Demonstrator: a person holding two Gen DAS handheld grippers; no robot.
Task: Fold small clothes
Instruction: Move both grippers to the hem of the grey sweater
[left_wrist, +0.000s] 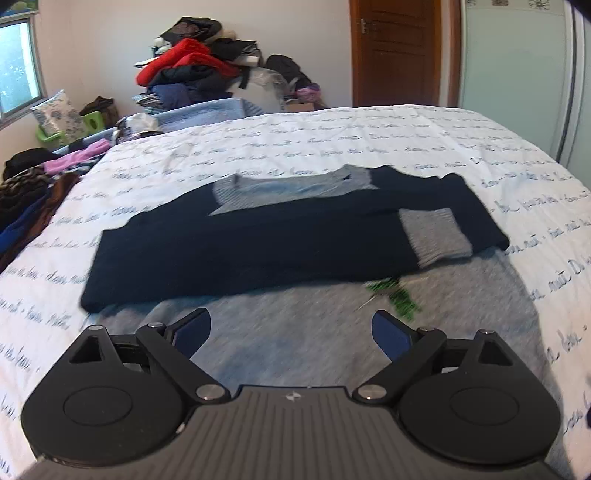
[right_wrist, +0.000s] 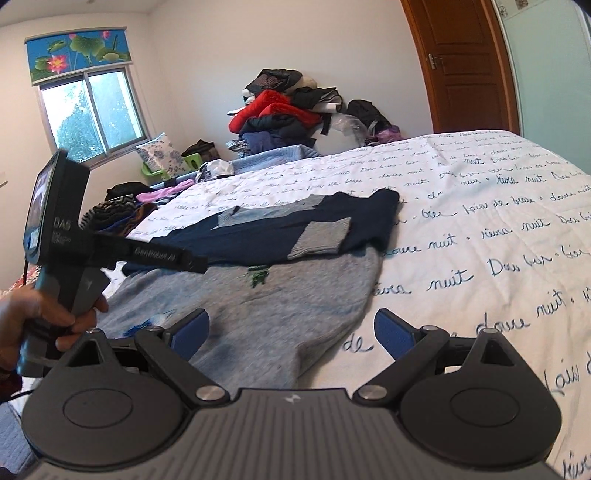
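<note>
One small garment lies on the bed, a knit sweater with a grey body and navy sleeves (left_wrist: 295, 236), and it looks partly folded.

From the left wrist view, both navy sleeves are brought across the chest in a dark band, with one grey ribbed cuff (left_wrist: 434, 236) lying flat on top near the right end. The grey collar sits just beyond the band. The lower grey body, marked with a small green motif (left_wrist: 395, 293), spreads unfolded toward the camera. The left gripper (left_wrist: 291, 332) hangs over this grey hem area with its blue-padded jaws spread wide and nothing between them. The white bedspread printed with blue script (left_wrist: 480, 147) shows no other garment laid out.

From the right wrist view, the same sweater lies flat, sleeves crossed above and the grey body reaching down under the right gripper (right_wrist: 291, 332). Its jaws also stand apart and empty, just above the lower right corner of the hem. The person's left hand (right_wrist: 44, 314) holds the other tool at the left edge.

Judging from this, the sleeve folds are done; folding the body up, probably by lifting the hem over the sleeves, is left. A heap of mixed clothes (right_wrist: 280, 110) against the far wall suggests more pieces wait.
</note>
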